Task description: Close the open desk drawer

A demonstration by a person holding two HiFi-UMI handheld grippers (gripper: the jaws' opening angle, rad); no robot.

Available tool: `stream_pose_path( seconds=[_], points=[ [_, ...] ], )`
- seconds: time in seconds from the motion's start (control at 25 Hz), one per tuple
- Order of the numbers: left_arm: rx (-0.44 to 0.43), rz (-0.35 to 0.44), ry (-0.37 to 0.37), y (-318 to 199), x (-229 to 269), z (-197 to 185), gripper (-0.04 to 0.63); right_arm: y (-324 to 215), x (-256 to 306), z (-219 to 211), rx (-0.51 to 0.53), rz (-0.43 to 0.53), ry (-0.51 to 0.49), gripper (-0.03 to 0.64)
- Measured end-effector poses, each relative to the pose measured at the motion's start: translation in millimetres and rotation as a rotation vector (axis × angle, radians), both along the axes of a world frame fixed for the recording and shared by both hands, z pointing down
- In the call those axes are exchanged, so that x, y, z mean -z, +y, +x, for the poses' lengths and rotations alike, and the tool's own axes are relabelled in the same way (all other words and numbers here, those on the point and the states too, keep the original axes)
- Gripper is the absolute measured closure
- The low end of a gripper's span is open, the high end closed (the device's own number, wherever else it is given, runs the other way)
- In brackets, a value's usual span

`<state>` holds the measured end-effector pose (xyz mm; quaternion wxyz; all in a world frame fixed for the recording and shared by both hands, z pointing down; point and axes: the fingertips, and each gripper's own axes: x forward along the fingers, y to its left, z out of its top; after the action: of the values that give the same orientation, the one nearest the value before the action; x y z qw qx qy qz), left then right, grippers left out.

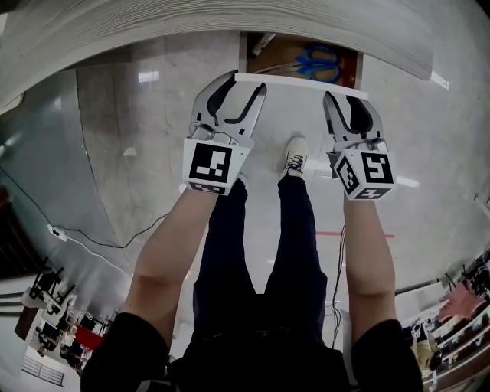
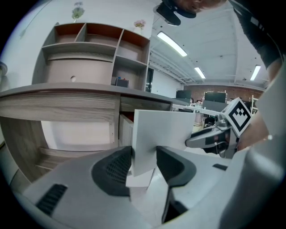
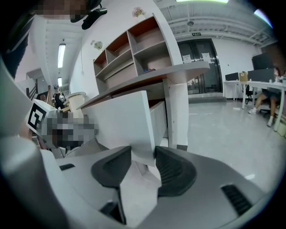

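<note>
- Standing pulled out from under the front edge of the desk [image 1: 230,23], the drawer [image 1: 283,53] is plainly open. Its brown inside shows, with blue-handled scissors [image 1: 319,63] lying toward its right side.
- Its white front panel [image 1: 306,84] faces the person, who stands square to it, so a straight shove along the runners looks possible.
- The left gripper [image 1: 246,80] sits at the panel's left end, jaws spread and pinching nothing. The panel's end corner shows in the gap, with the outer finger past the end and the inner one in front of the face.
- The right gripper [image 1: 348,98] mirrors this at the panel's right end, jaws likewise apart with nothing clamped.
- One tool at each end probably keeps the push even, so the drawer does not skew and bind.
- Whether the fingertips already bear on the panel, I cannot tell from these views.
- Judged from how much of the inside is exposed, the closing is at its start or barely begun.
</note>
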<state>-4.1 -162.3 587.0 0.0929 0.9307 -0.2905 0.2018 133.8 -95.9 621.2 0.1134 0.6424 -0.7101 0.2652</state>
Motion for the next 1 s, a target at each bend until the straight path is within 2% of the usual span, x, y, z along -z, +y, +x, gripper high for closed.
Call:
stream_pose_path(
  seconds=[0.44, 0.8, 1.0],
  points=[
    [0.079, 0.028, -0.012, -54, 3, 19, 0.411, -52, 2, 20, -0.074, 0.016, -0.030, 0.431],
    [0.193, -0.026, -0.018, -84, -4, 27, 0.411, -82, -4, 32, -0.166, -0.034, -0.044, 0.428],
    [0.204, -0.024, -0.021, -91, -5, 31, 0.411, -90, -6, 36, -0.215, -0.050, -0.047, 0.426]
  ],
)
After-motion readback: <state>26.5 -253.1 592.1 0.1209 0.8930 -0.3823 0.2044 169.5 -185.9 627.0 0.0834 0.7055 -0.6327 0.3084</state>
